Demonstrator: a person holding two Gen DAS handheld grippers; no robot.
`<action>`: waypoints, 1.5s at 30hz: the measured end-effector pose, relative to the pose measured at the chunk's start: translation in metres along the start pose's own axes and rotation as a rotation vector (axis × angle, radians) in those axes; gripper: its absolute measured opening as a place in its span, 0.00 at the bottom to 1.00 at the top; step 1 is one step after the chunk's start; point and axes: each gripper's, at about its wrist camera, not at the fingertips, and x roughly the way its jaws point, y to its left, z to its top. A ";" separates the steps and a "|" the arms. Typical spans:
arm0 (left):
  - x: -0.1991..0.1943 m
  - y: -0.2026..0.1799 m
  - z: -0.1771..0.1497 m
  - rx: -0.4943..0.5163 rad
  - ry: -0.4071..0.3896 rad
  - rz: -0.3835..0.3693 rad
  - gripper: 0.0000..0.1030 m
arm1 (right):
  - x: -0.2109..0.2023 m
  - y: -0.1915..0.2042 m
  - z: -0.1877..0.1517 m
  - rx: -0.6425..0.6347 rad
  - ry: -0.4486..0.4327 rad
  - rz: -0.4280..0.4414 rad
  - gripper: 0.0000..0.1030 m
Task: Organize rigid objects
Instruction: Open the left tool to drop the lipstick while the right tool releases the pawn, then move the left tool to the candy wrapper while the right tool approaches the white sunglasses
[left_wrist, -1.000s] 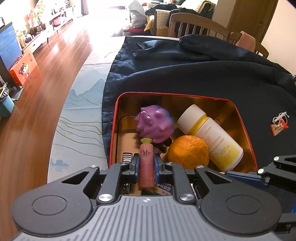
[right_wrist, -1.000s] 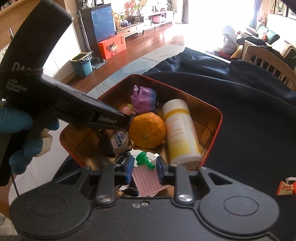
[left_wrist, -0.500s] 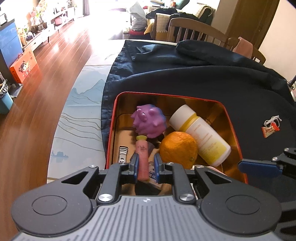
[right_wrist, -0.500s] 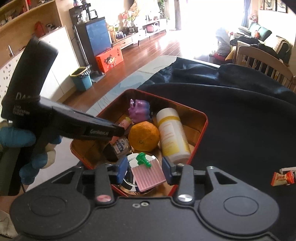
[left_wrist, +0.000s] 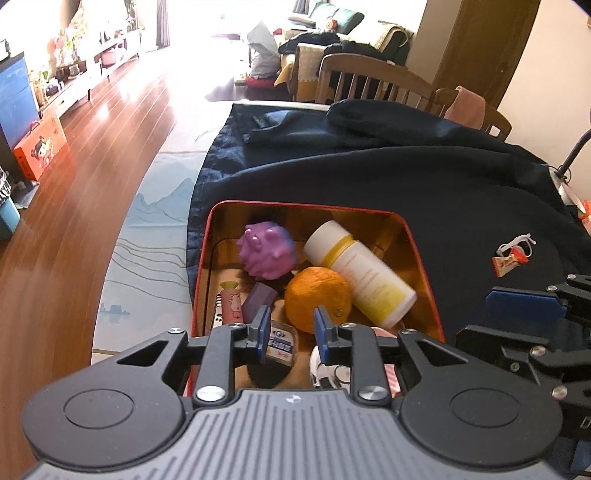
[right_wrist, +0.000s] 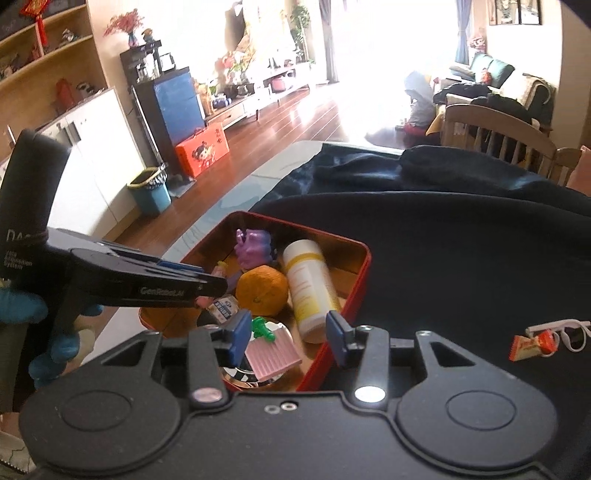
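Nearest, the left gripper (left_wrist: 291, 332) and right gripper (right_wrist: 288, 334) hover over the red tin (left_wrist: 201, 266), both jaws opening with nothing pinched; inside the tin lie the pink tube (left_wrist: 231, 302), orange (left_wrist: 317, 300), white bottle (left_wrist: 360, 271) and, farthest, purple toy (left_wrist: 266, 249)

The dark blue cloth (left_wrist: 406, 177) covers most of the tabletop and serves as the landmark. Beyond its far edge stand 2 wooden chairs (left_wrist: 373, 79); a pink item (left_wrist: 469, 109) hangs on the right one. A table mat with a mountain print (left_wrist: 147, 236) lies along the cloth's left edge. Left of the cloth, across the wooden floor (right_wrist: 280, 133), an orange gift box (right_wrist: 201, 149) rests against a blue-fronted cabinet (right_wrist: 177, 105), with a teal waste bin (right_wrist: 149, 190) nearby.
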 end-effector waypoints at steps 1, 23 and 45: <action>-0.003 -0.002 -0.001 0.003 -0.007 0.002 0.25 | -0.004 -0.003 -0.001 0.011 -0.004 0.002 0.43; -0.036 -0.092 -0.001 0.074 -0.140 -0.054 0.74 | -0.080 -0.098 -0.047 0.166 -0.101 -0.090 0.85; 0.015 -0.208 0.008 0.127 -0.085 -0.115 0.80 | -0.104 -0.237 -0.064 0.229 -0.098 -0.242 0.96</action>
